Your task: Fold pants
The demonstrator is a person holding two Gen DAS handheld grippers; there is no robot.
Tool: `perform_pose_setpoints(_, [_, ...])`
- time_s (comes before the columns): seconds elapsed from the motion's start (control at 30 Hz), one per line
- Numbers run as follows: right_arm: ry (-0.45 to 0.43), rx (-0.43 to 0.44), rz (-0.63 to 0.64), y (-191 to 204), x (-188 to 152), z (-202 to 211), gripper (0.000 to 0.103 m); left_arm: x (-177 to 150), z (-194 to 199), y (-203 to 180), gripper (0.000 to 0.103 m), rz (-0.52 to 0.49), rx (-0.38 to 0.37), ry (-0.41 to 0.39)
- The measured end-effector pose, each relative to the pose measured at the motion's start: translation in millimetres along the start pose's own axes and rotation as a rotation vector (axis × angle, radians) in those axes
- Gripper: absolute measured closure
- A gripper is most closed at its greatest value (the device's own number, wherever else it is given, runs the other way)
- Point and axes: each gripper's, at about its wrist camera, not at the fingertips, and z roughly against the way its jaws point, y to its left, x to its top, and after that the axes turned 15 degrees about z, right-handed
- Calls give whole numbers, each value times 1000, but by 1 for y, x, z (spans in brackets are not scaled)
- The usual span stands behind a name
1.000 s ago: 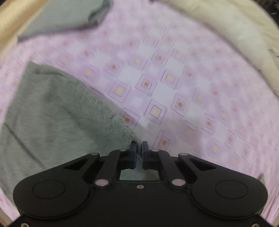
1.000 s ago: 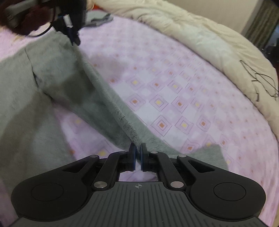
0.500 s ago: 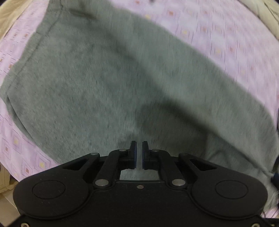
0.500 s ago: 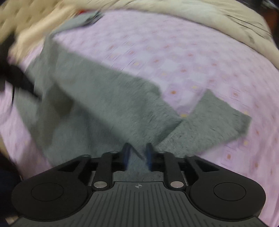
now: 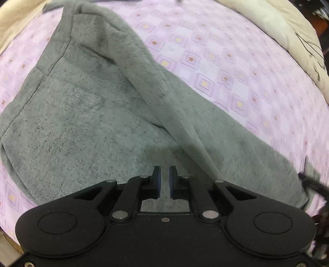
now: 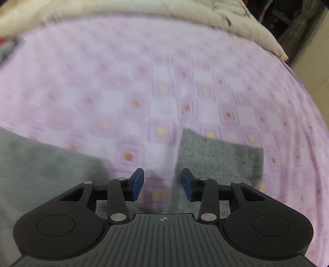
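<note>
The grey fleece pants lie on the pink patterned bedsheet, folded lengthwise with one leg laid over the other. My left gripper hovers just above the pants with its jaws a small gap apart and nothing between them. My right gripper is open and empty above the sheet. In the right wrist view one part of the pants lies at the left and a leg end lies at the right.
A cream duvet is bunched along the far and right side of the bed; it also shows in the right wrist view. The bed's right edge drops off beside dark furniture.
Both grippers have let go of the pants' edge. The raised leg has come down flat onto the other. The right jaws have opened wide; the left jaws have parted slightly.
</note>
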Motion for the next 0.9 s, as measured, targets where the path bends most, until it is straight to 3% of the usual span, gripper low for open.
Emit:
perform_pose_setpoints(0.1, [45, -93, 21, 7, -1, -14, 64, 17, 4, 1, 91, 8, 1, -22])
perform_pose_setpoints(0.13, [48, -103, 15, 7, 0, -13, 71, 26, 5, -3, 90, -4, 5, -33])
perform_pose_setpoints(0.17, [54, -114, 19, 7, 0, -11, 94, 32, 5, -5, 88, -17, 10, -40])
perform_pose_setpoints(0.2, [56, -134, 30, 8, 0, -9, 98, 38, 7, -9, 86, -30, 18, -42])
perform_pose_setpoints(0.3, [23, -126, 0, 1, -1, 2, 99, 50, 6, -11, 85, -55, 29, -45])
perform_pose_setpoints(0.43, [8, -122, -53, -9, -4, 15, 99, 62, 8, -17, 83, -87, -12, -90])
perform_pose_setpoints(0.57, [3, -121, -103, -13, -9, 20, 99, 66, 10, -24, 68, -93, -38, -101])
perform_pose_setpoints(0.63, [5, -119, -127, -13, -12, 21, 99, 66, 2, -26, 61, -107, -6, -91])
perform_pose_setpoints(0.77, [9, -118, -163, -13, -17, 24, 100, 66, -29, -23, 62, -124, 112, -12])
perform_pose_setpoints(0.9, [4, -126, -199, -22, -16, 29, 100, 58, -43, -14, 62, -108, 154, 38])
